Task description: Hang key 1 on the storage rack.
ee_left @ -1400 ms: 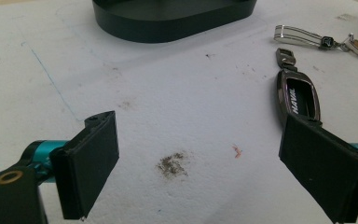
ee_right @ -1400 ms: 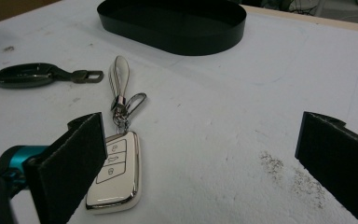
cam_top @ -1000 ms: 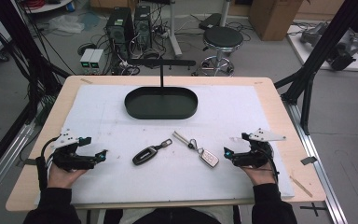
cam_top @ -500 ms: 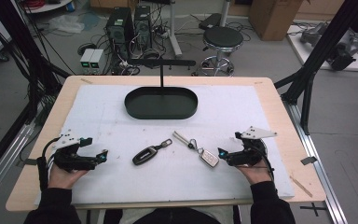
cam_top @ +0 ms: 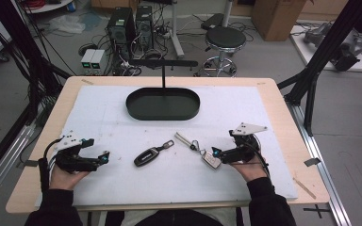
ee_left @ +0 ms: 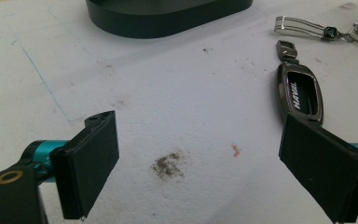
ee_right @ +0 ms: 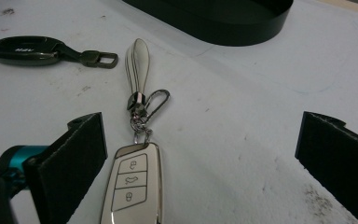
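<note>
— Fob (ee_right: 133,189), the white one, lay on the mat (cam_top: 264,141) right in front of my right gripper (cam_top: 218,154). What had changed?

— I'd slid that gripper in from the right edge over the last second; its tips had come up against the fob. Jaws were wide apart, the fob sitting nearer the left one, not between them squarely.

— So the grab was close?

— I judged so, but I'd have needed to shift a little to centre it. Its strap (ee_right: 136,60) and ring trailed away towards the tray (cam_top: 163,103).

— And your left gripper (cam_top: 104,157)?

— Hardly moved. Jaws apart too, resting on the mat, holding nothing. The dark fob (ee_left: 300,93) lay just beyond its right jaw.

— Anything in the way?

— Nothing between fob and tray; only the tray's upright stand (cam_top: 163,70) to mind when dropping in.
</note>
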